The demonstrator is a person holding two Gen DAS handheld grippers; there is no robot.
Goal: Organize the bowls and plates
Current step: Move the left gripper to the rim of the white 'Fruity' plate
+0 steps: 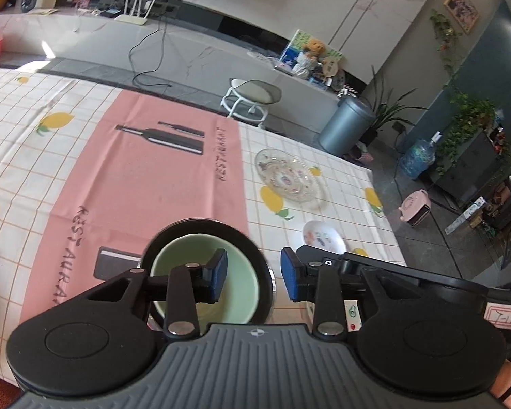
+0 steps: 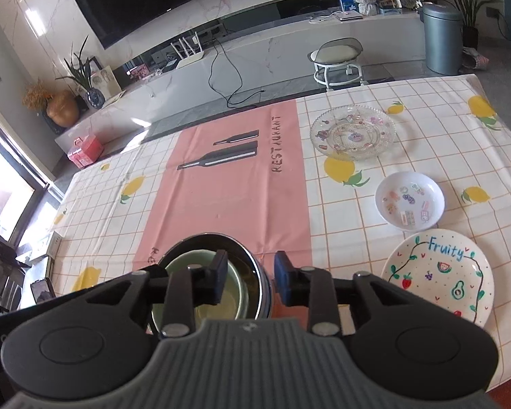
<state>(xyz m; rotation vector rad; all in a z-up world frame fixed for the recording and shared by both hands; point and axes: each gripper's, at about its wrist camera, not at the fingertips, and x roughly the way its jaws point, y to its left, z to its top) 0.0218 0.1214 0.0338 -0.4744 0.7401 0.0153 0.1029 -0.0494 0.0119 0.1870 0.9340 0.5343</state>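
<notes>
The green bowl point(image 1: 206, 276) sits nested inside the dark metal bowl point(image 1: 255, 255), and both stand on the pink strip point(image 1: 136, 170) of the tabletop point(image 1: 34, 156), at its near end. All other places here are given from this dark metal bowl.

The left gripper point(image 1: 253, 274) hangs just above it – one finger point(image 1: 219, 274) is over the green bowl's inside, the other is outside the rim to the right, so the rim lies between them. The fingers are apart and hold nothing. The right gripper point(image 2: 250, 277) is in the same kind of position in its own view: one finger point(image 2: 219, 277) over the green bowl point(image 2: 201, 289), the other beyond the dark rim point(image 2: 259, 276), the fingers apart and not touching the rim as far as I can see.

To the right of the dark bowl, near the tabletop's front edge, lies the painted plate point(image 2: 437, 277) with the word "Fruity". Behind that plate is the small white bowl point(image 2: 408, 201) with stickers inside. Farther back – well apart from the dark bowl – stands the clear glass plate point(image 2: 352, 133).
</notes>
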